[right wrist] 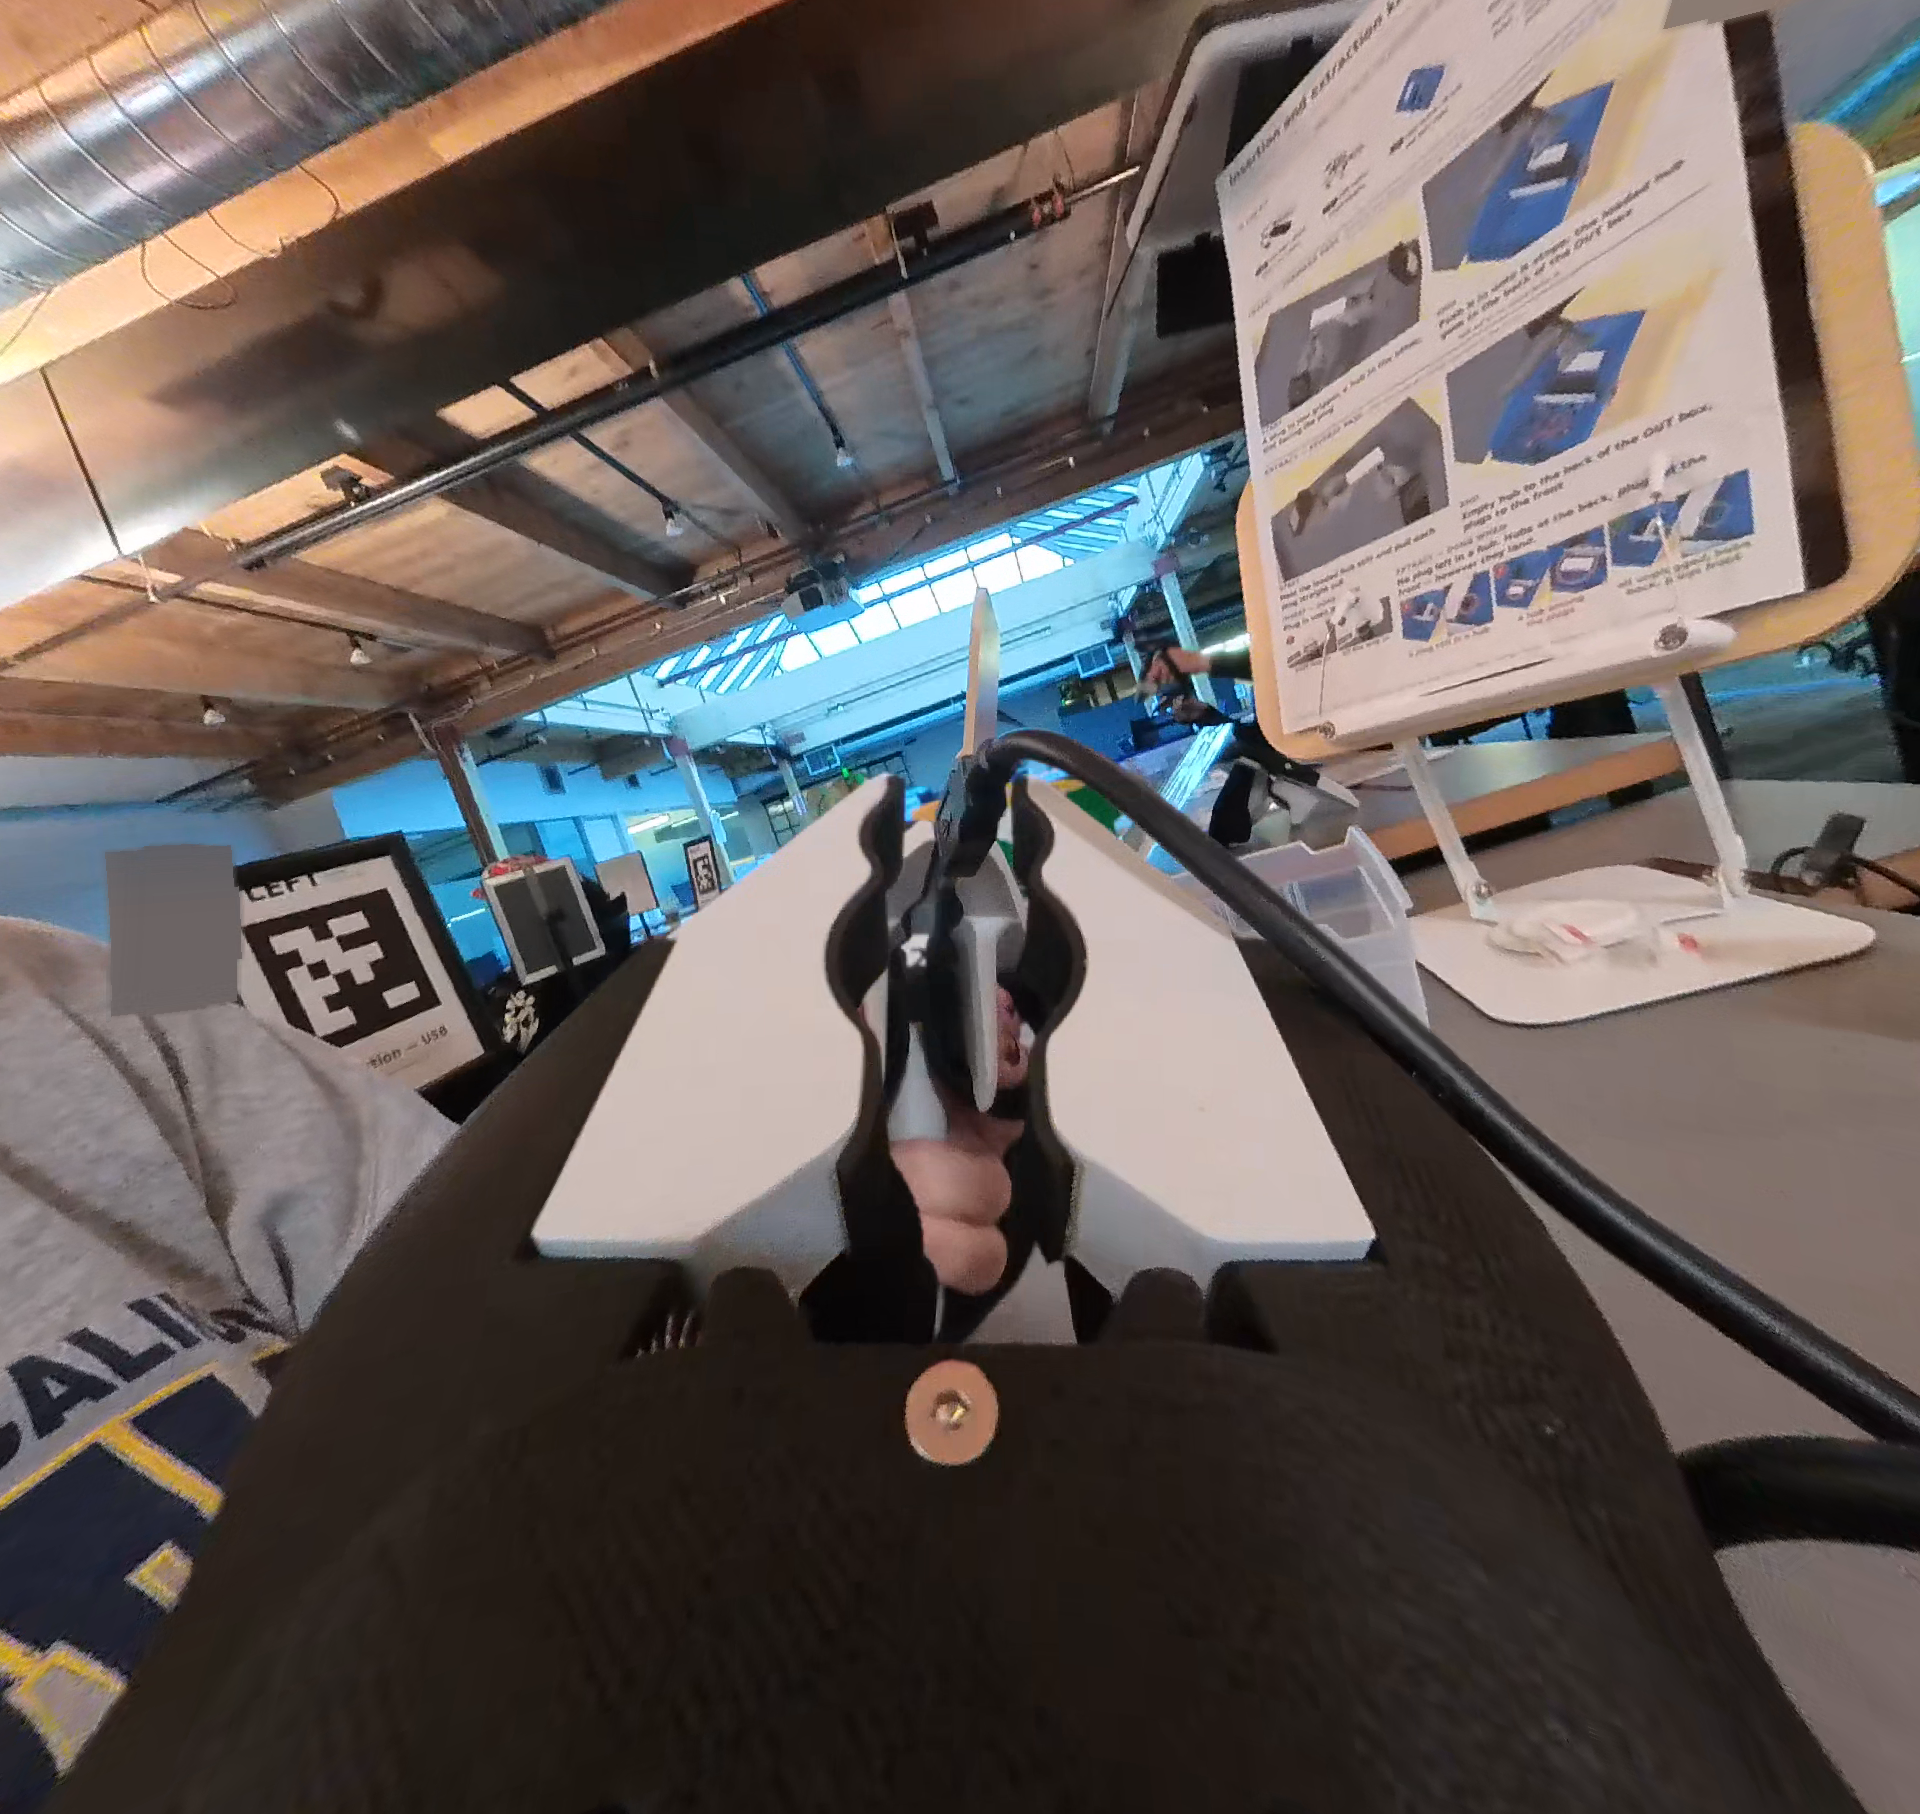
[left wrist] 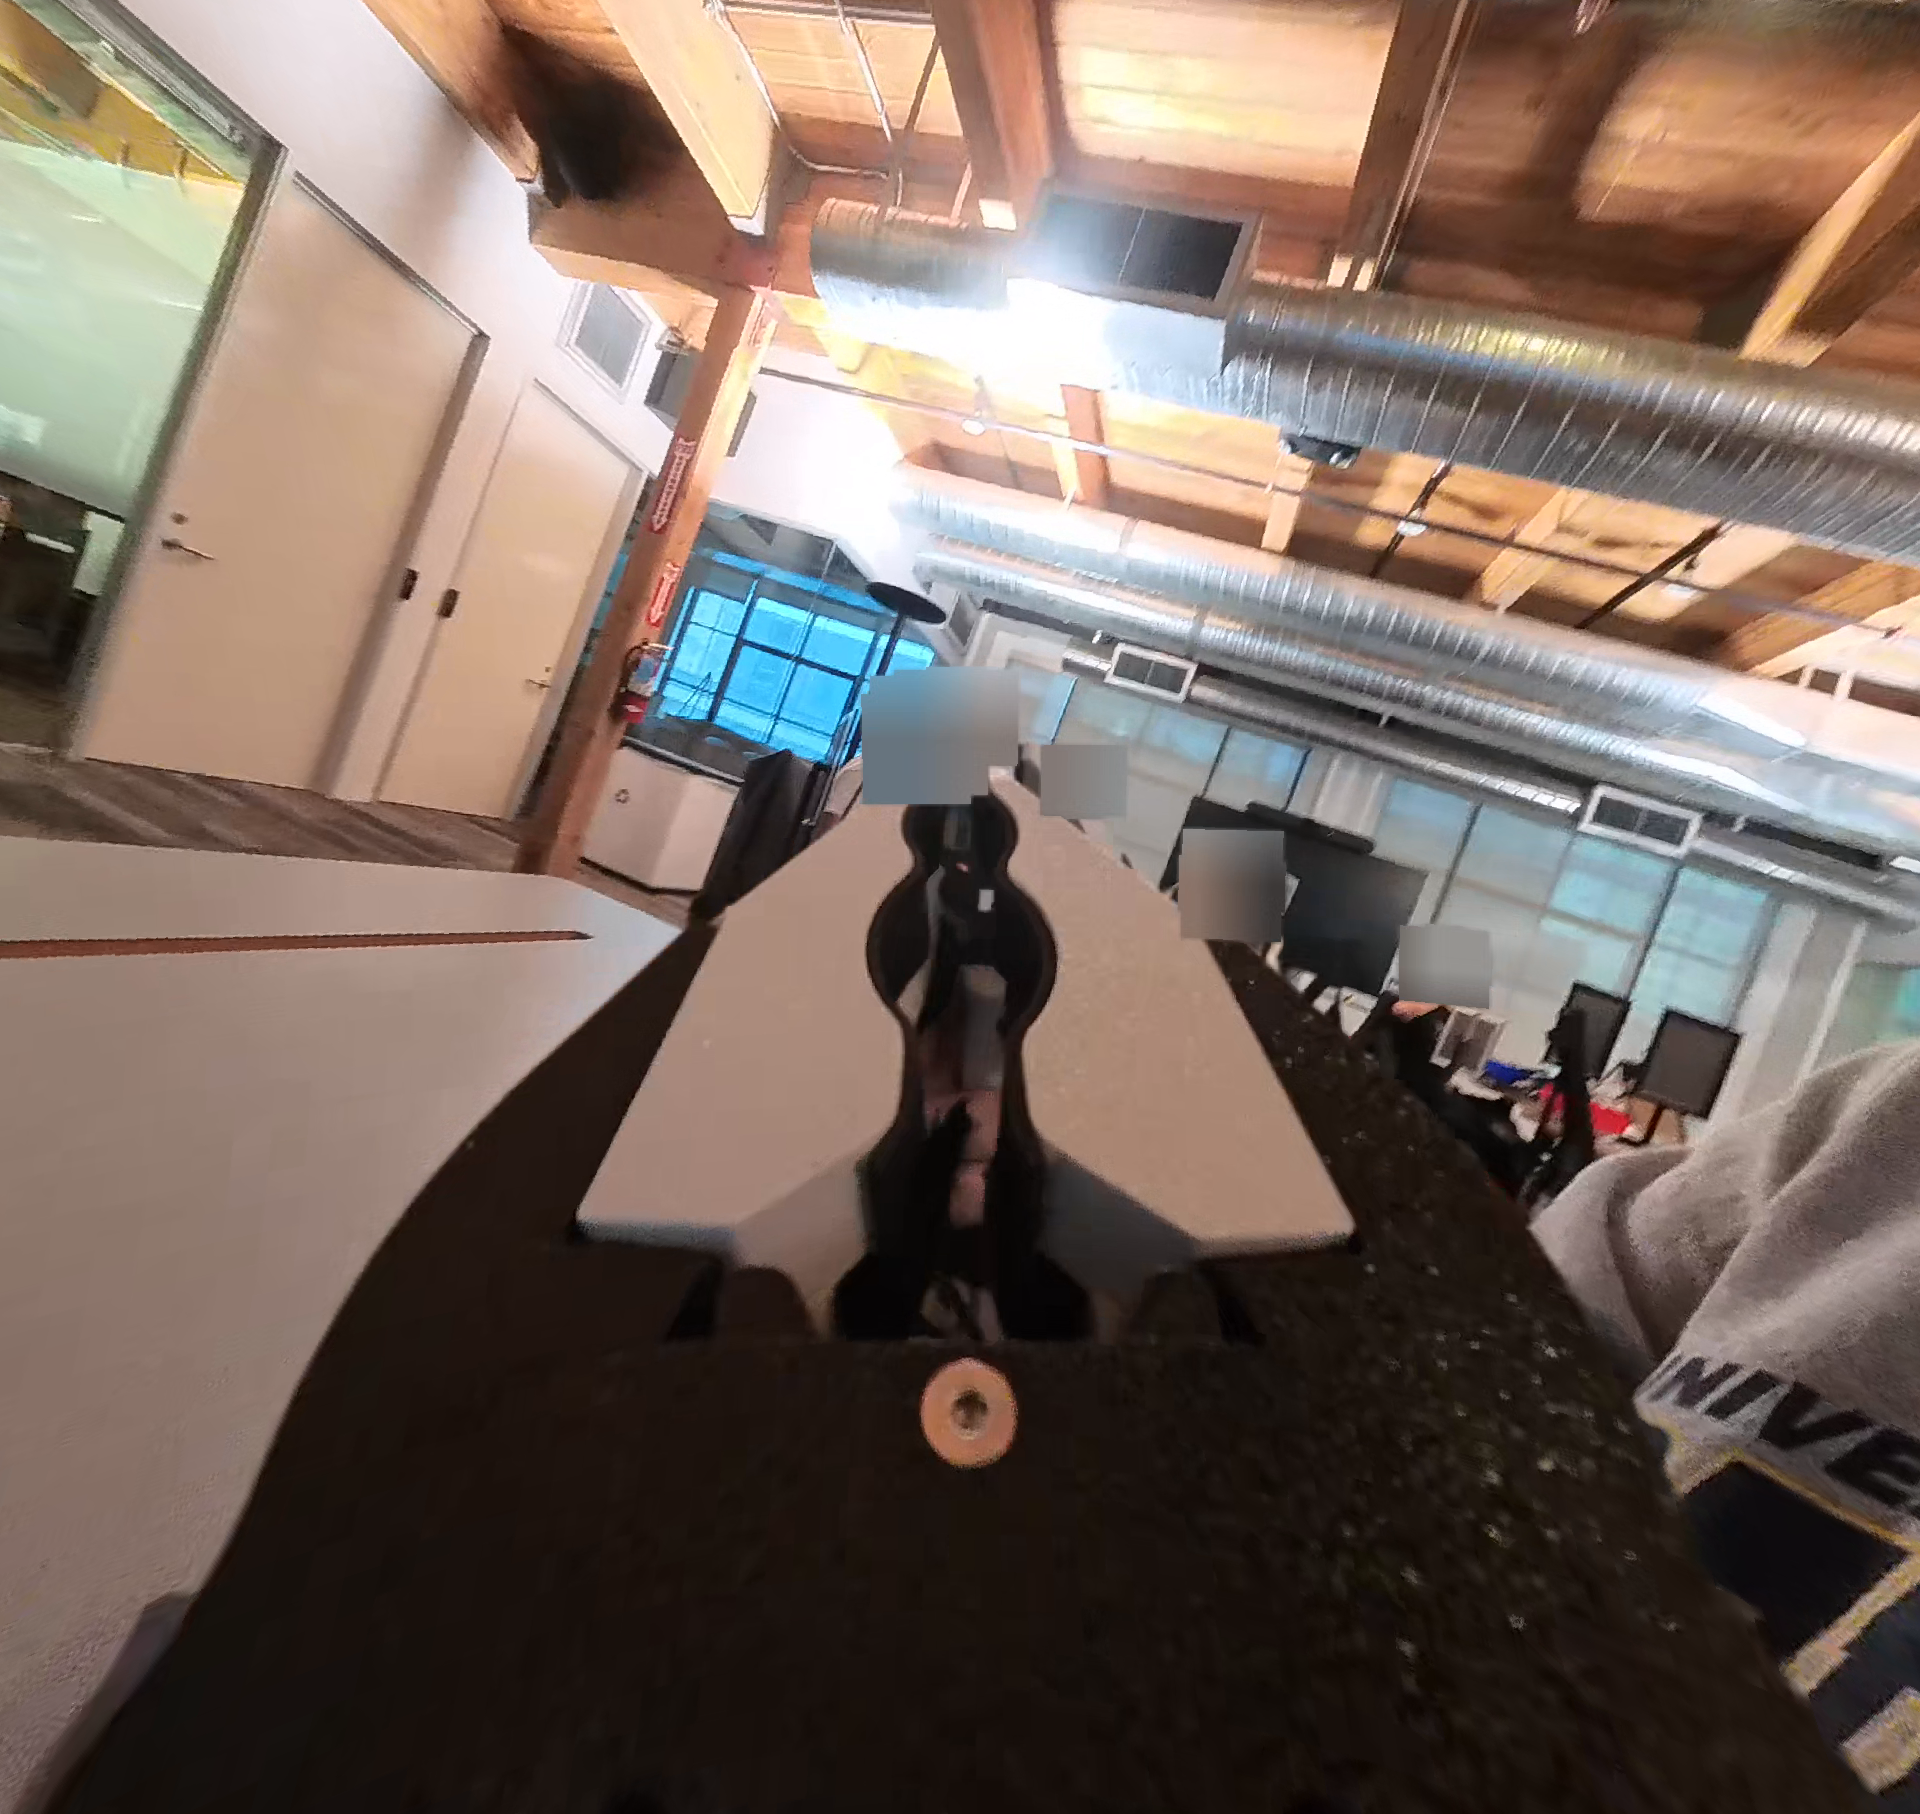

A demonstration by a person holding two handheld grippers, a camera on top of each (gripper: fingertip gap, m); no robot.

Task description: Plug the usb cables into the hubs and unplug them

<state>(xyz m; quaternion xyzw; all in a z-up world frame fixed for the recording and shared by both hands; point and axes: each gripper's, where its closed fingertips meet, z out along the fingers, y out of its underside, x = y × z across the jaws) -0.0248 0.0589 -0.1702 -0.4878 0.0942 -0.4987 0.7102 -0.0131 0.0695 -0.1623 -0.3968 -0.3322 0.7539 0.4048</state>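
Note:
Both grippers point up toward the ceiling, close to a person's grey sweatshirt point(right wrist: 156, 1141). My right gripper point(right wrist: 956, 798) is shut on a black USB plug point(right wrist: 961, 850). Its thick black cable point(right wrist: 1351, 964) arcs away down to the right. A thin white and silver flat piece point(right wrist: 982, 663) stands edge-on beside the plug and sticks out above the fingertips; I cannot tell if it is a hub. My left gripper point(left wrist: 951, 808) is closed on a narrow dark and grey object point(left wrist: 982, 1016) that is mostly hidden by the fingers.
An instruction sheet on a white stand point(right wrist: 1507, 362) stands on the grey table point(right wrist: 1662, 1141) at the right. A clear plastic box point(right wrist: 1340, 923) sits beside the stand. A framed marker card point(right wrist: 343, 975) stands at the left. A white surface point(left wrist: 260, 1089) lies left of the left gripper. Both grippers' tips are close together, under 4 cm apart.

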